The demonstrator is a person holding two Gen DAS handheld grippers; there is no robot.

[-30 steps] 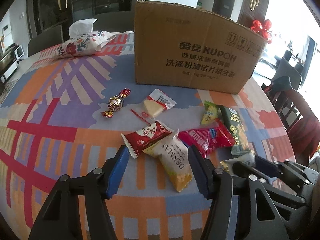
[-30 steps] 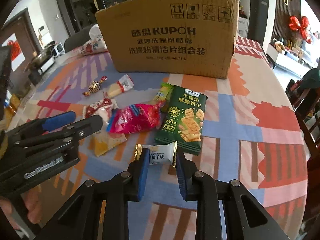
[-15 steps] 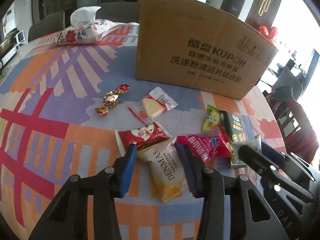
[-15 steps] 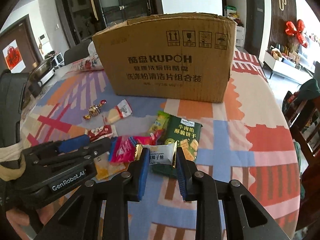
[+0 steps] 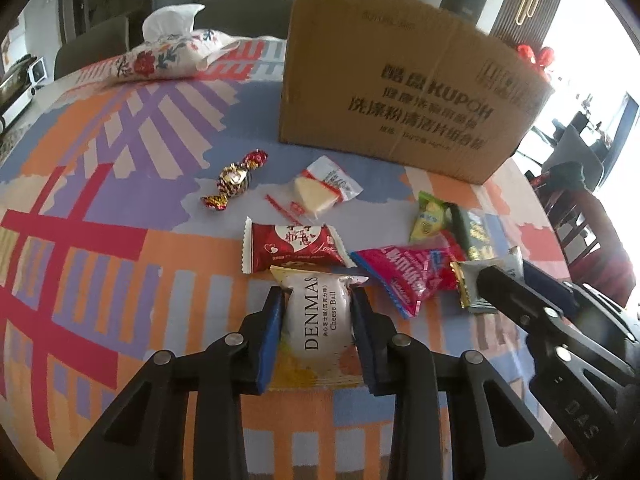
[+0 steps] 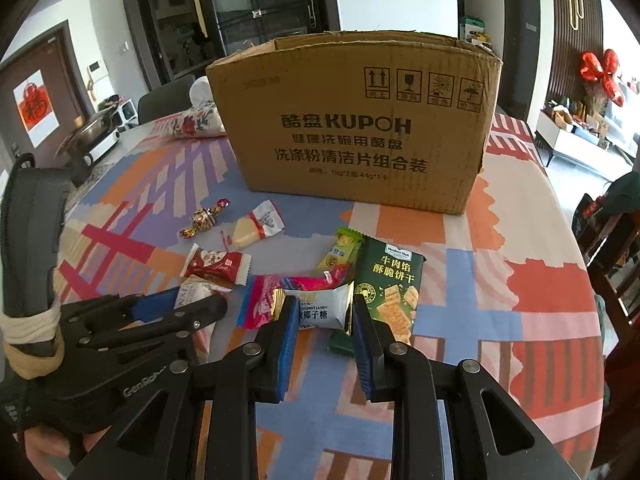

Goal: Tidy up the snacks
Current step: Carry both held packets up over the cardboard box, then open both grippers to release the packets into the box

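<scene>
My left gripper (image 5: 318,316) is shut on the white DENMAS cheese ball packet (image 5: 320,320), low over the table. My right gripper (image 6: 325,320) is shut on a white coconut candy packet (image 6: 320,310) and holds it above the table. Loose snacks lie in front: a red packet (image 5: 292,246), a pink packet (image 5: 404,272), a small green packet (image 6: 340,250), a dark green biscuit pack (image 6: 390,288), a cheese wedge packet (image 5: 324,192) and a gold-red wrapped candy (image 5: 234,178). An open cardboard box (image 6: 360,128) stands behind them.
A floral tissue pouch (image 5: 168,54) lies at the far left of the round table with its patterned cloth (image 5: 100,200). Chairs (image 6: 612,248) stand at the right edge. The left gripper also shows in the right wrist view (image 6: 176,312).
My left gripper moved forward and closed on the DENMAS packet. My right gripper rose with the coconut candy packet held in it.
</scene>
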